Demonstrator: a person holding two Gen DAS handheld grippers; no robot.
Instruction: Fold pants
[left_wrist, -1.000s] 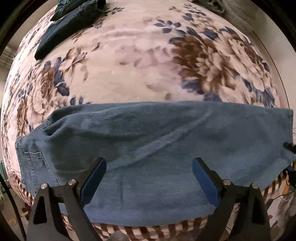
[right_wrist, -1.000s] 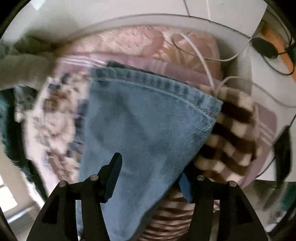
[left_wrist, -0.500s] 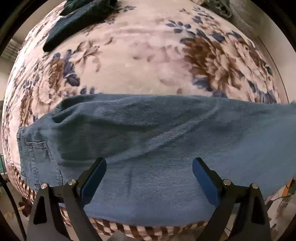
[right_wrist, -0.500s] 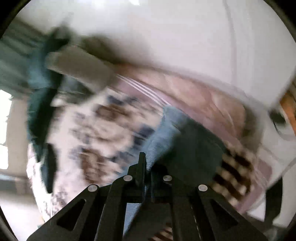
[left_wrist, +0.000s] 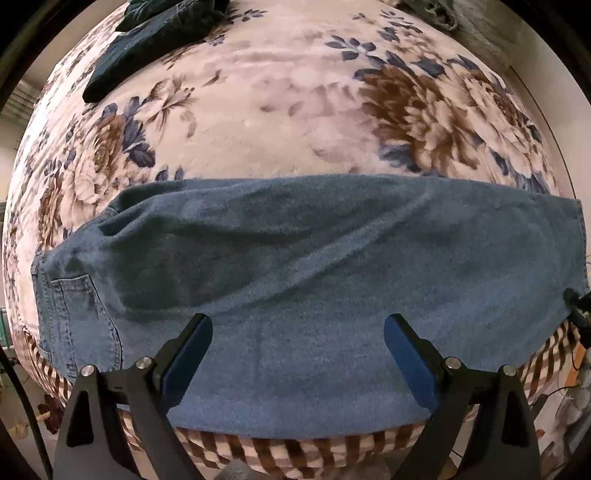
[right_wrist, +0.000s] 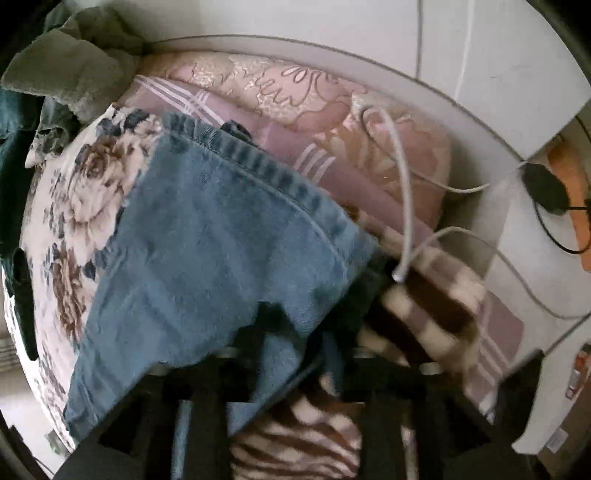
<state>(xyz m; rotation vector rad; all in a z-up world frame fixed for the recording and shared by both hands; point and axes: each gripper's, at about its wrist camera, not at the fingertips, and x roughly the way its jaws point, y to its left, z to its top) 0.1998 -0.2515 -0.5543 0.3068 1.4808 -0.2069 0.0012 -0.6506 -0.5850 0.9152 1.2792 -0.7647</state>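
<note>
Denim trousers, half-folded lengthwise, on floral bed cover

Left wrist view. Blue denim pants (left_wrist: 295, 266) lie across the near edge of a cream plush blanket with brown and navy flowers (left_wrist: 277, 103), waist and back pocket to the left, leg hems to the right. One leg appears stacked on the other, so the lengthwise fold is judged done and the crosswise fold is not yet made. Left gripper (left_wrist: 297, 354): jaws spread wide above the mid-leg cloth, grasping nothing, likely hovering to steady the fabric or wait for the other end. A dark folded garment (left_wrist: 147, 40) sits at the far left of the blanket, well apart. A brown-and-cream checked blanket (left_wrist: 280, 450) shows under the near edge.

Right wrist view. The hem end of the pants (right_wrist: 207, 236) fills the centre, its stitched cuff toward a pink patterned pillow (right_wrist: 332, 122). Right gripper (right_wrist: 295, 332): blurred and partly hidden by denim; cloth seems to run between the fingers at the hem corner, but whether it is clamped cannot be told. A hold there would suit carrying the hem toward the waist. White cables (right_wrist: 402, 192) trail over the pillow beside the hem and could snag. A grey-green crumpled cloth (right_wrist: 70, 70) lies at the upper left.
</note>
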